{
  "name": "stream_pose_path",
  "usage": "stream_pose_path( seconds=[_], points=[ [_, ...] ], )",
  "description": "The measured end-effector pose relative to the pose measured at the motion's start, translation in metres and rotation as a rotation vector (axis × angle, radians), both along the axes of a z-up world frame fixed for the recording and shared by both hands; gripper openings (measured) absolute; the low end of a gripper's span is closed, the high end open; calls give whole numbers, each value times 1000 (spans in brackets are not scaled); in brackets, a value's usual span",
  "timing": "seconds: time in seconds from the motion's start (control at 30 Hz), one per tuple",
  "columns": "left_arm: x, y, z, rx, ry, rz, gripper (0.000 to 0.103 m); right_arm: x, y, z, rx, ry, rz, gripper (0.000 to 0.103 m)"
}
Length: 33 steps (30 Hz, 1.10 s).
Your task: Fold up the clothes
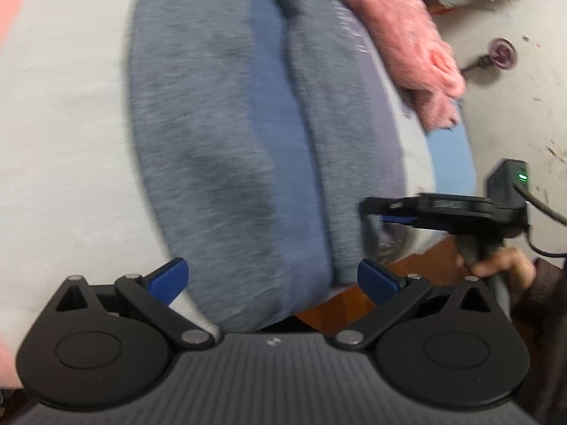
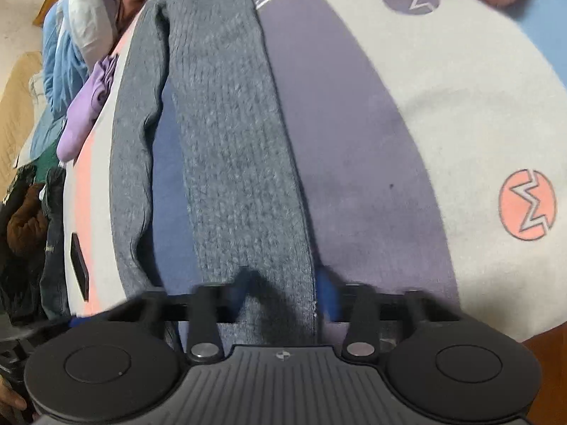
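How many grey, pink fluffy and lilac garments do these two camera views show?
Grey sweater: 1
Pink fluffy garment: 1
Lilac garment: 1
Total: 3

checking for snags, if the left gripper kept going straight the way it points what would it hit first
Most likely the grey knitted garment lying straight ahead between the open fingers of the left gripper, though depth is unclear in this blurred view.

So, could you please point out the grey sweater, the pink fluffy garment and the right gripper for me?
grey sweater (image 1: 198,134): left wrist view, on its folded left half.
pink fluffy garment (image 1: 404,42): left wrist view, on its middle.
right gripper (image 2: 283,290): right wrist view, between its fingertips, on the sweater's edge.
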State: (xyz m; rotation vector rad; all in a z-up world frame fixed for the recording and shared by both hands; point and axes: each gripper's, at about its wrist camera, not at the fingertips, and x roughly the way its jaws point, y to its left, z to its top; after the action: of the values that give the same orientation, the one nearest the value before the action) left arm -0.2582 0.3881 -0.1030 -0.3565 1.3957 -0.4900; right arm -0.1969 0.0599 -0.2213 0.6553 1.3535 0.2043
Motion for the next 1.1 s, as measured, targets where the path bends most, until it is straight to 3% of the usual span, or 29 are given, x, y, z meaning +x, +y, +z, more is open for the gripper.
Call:
stream_pose_path(
  seconds=[0.03, 0.07, 0.23, 0.37, 0.47, 0.67, 0.77, 0.87, 0.93, 0.97, 1.1],
  points=[
    [1, -8, 3, -11, -14, -28, 103, -1, -4, 1, 38, 18, -19, 8],
    [2, -17, 7, -18, -29, -65, 103, -3, -11, 3, 84, 26, -55, 7],
    [-9, -83, 26, 54, -170, -344, 103, -11, -27, 16, 278, 57, -190, 6],
    [-30, -128, 32, 107, -255, -456, 103, 2, -17, 22, 360, 112, -187, 6],
    [-42, -152, 31, 185, -318, -448, 103, 16, -4, 26, 390, 147, -141, 6],
    [-41, -151, 29, 327, -334, -217, 102, 45, 24, 27, 390, 198, 1, 7],
    [-38, -144, 23, 394, -321, -135, 86, 54, 26, 28, 387, 207, 50, 7],
    [-35, -140, 16, 424, -275, -51, 58, 63, 26, 29, 382, 222, 108, 7],
    [-32, -140, 11, 438, -247, -15, 18, 69, 28, 29, 381, 236, 146, 7],
    [-31, -140, 10, 440, -242, 3, 9, 72, 29, 29, 379, 244, 168, 7],
    [-28, -144, 21, 442, -245, 85, 8, 84, 25, 34, 371, 254, 252, 15]
  ],
)
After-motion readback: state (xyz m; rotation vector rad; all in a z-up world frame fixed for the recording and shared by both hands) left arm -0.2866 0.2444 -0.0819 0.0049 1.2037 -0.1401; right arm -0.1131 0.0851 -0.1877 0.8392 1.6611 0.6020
